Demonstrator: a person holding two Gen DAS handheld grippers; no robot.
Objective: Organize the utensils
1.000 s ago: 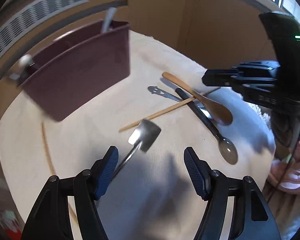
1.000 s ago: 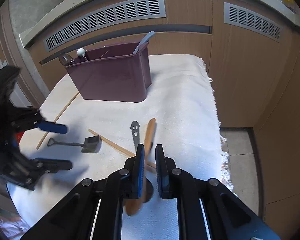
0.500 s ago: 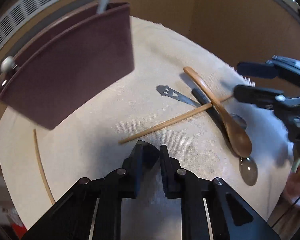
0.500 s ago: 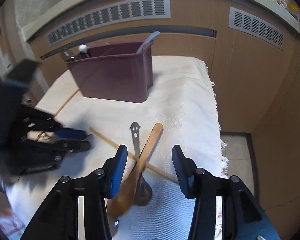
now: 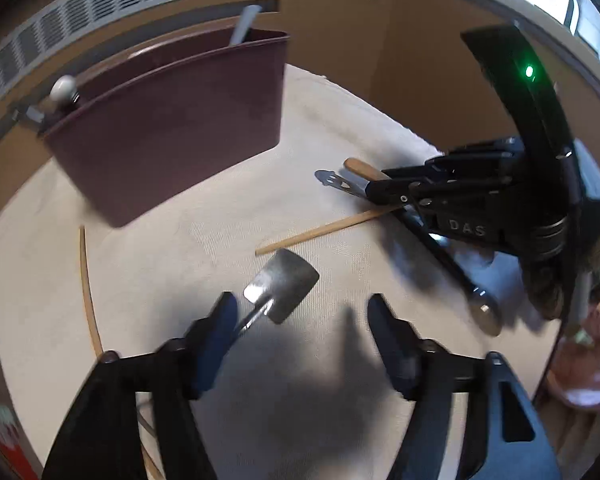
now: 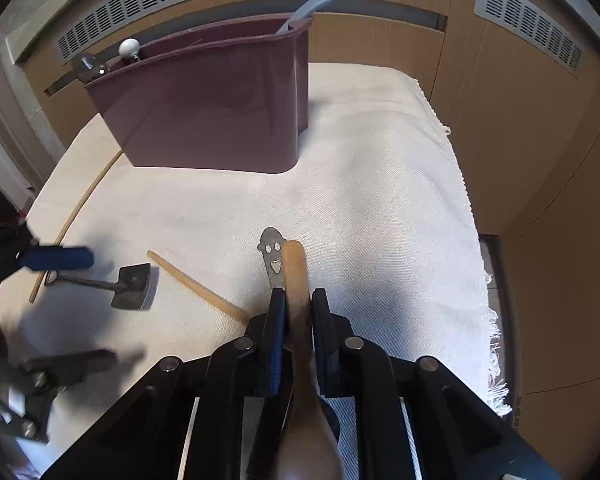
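Your right gripper has just closed its jaws, and they now clamp the handle of the wooden spoon, whose bowl lies under the gripper body at 6 o'clock in the right wrist view. Just left of that handle lies a metal utensil with a smiley-face cutout, its end pointing toward 12 o'clock. A wooden chopstick runs from 9 o'clock in toward the right jaws.

Your left gripper has just opened; its jaws stand apart over the white cloth on the table. The small metal spatula lies there with its blade between the jaws and its handle passing by the left finger; whether that finger touches it you cannot tell.

The maroon utensil caddy stands upright at 11 o'clock, with a few handles poking out of it. A second chopstick lies at 9 o'clock in the left wrist view, near the cloth's edge.
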